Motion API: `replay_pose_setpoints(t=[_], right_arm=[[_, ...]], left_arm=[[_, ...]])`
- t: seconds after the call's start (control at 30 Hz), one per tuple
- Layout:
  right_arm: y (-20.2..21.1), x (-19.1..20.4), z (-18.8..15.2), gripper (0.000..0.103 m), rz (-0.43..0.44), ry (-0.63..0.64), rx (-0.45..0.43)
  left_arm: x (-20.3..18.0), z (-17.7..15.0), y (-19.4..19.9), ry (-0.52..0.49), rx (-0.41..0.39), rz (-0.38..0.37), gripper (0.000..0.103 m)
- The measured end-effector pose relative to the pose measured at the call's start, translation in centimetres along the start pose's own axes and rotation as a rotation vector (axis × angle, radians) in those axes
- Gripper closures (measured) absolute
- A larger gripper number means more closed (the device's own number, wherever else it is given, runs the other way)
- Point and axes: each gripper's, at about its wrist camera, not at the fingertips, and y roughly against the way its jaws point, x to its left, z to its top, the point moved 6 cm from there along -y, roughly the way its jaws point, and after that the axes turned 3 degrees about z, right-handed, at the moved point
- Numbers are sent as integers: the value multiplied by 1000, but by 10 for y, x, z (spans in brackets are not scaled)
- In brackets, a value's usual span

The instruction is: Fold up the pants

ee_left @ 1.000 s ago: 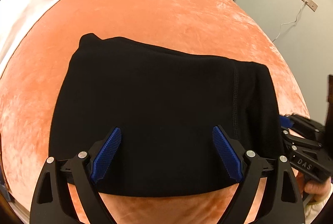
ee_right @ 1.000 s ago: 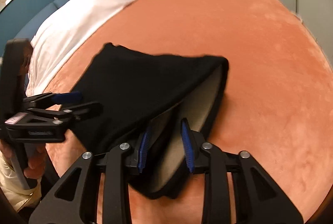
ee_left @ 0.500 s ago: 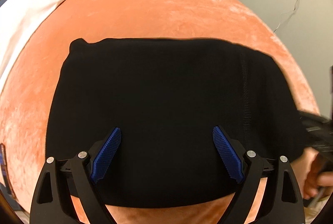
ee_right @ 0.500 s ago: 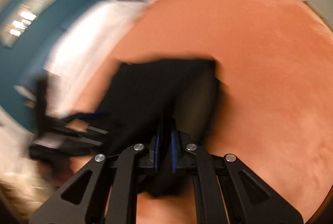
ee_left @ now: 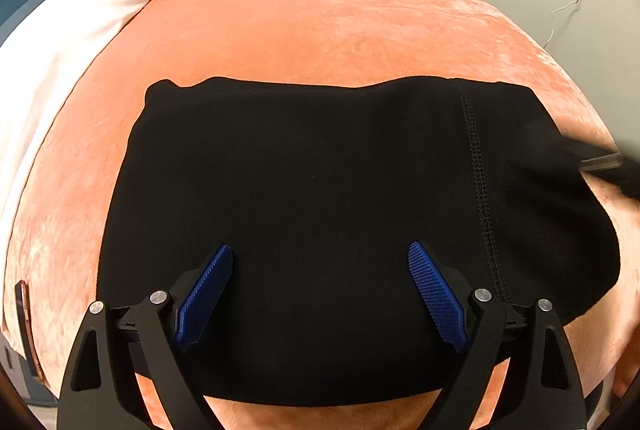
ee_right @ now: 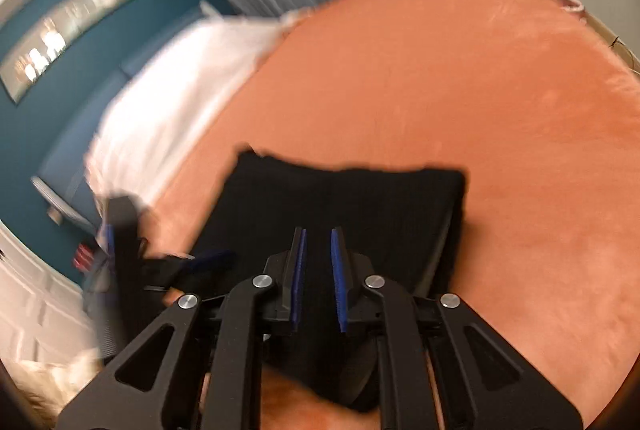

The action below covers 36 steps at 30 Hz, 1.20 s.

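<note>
The folded black knit pants [ee_left: 320,214] are seen lying flat on the orange velvet bedspread [ee_left: 320,14], directly ahead of and beneath the left gripper [ee_left: 320,294]. Its jaws are spread wide, with nothing caught between the blue ribbed pads [ee_left: 204,298]. A stitched seam [ee_left: 478,190] runs down the cloth just beyond the right-hand jaw. The right gripper [ee_right: 318,278] is held over the near edge of the same pants [ee_right: 344,214]; its jaws are parted by a narrow gap, and whether cloth is pinched cannot be told. A white sheet [ee_left: 52,42] is seen far to the left.
</note>
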Motion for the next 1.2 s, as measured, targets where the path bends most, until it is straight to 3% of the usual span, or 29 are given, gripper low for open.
replay_pose_setpoints(t=[0.03,0.07,0.1,0.17,0.23,0.3,0.4,0.43,0.5,0.57,0.63,0.67,0.73,0.8,0.87,0.97,1.07,1.13,1.2], right_arm=[[-8,-18,1,103,-11,-42,5],[-7,-33,1,103,65,-134,-10],[7,-46,2,103,71,-236,-51],[37,-48,10,101,-62,-200,-125],[53,-18,24,101,15,-155,-136],[45,22,34,100,89,-83,-86],[-11,82,37,99,162,7,88],[-31,89,29,101,134,29,146],[-72,68,27,103,-67,44,218],[-64,46,34,103,-27,-122,163],[-39,51,43,102,-99,-109,75],[-31,68,46,100,-86,-63,53],[-41,127,47,100,101,35,125],[-69,163,47,100,180,125,213],[-124,192,44,100,174,210,346],[-187,188,52,103,46,260,417],[-195,186,70,103,38,195,378],[-177,205,82,99,60,253,299],[-176,209,74,99,97,272,314]], left_arm=[[0,0,-1,-3,2,-3,15],[0,-1,-1,-8,8,-17,15],[0,-2,1,-14,6,-24,15],[4,-3,6,-15,-7,-21,16],[10,-6,12,19,-20,-53,16],[16,-9,14,45,-15,-87,16],[22,-18,9,61,-2,-107,16],[20,-20,9,45,-2,-100,16],[20,-24,14,17,-13,-94,16],[24,-26,19,13,-18,-118,16],[30,-29,20,26,-19,-145,16],[34,-32,17,39,-10,-162,16],[35,-35,12,38,-13,-175,16],[32,-37,12,19,-41,-157,16],[31,-39,14,15,-53,-149,16],[33,-44,13,12,-52,-151,16],[39,-45,10,17,-56,-156,16],[39,-46,7,28,-41,-189,15],[37,-46,6,22,-51,-185,13]])
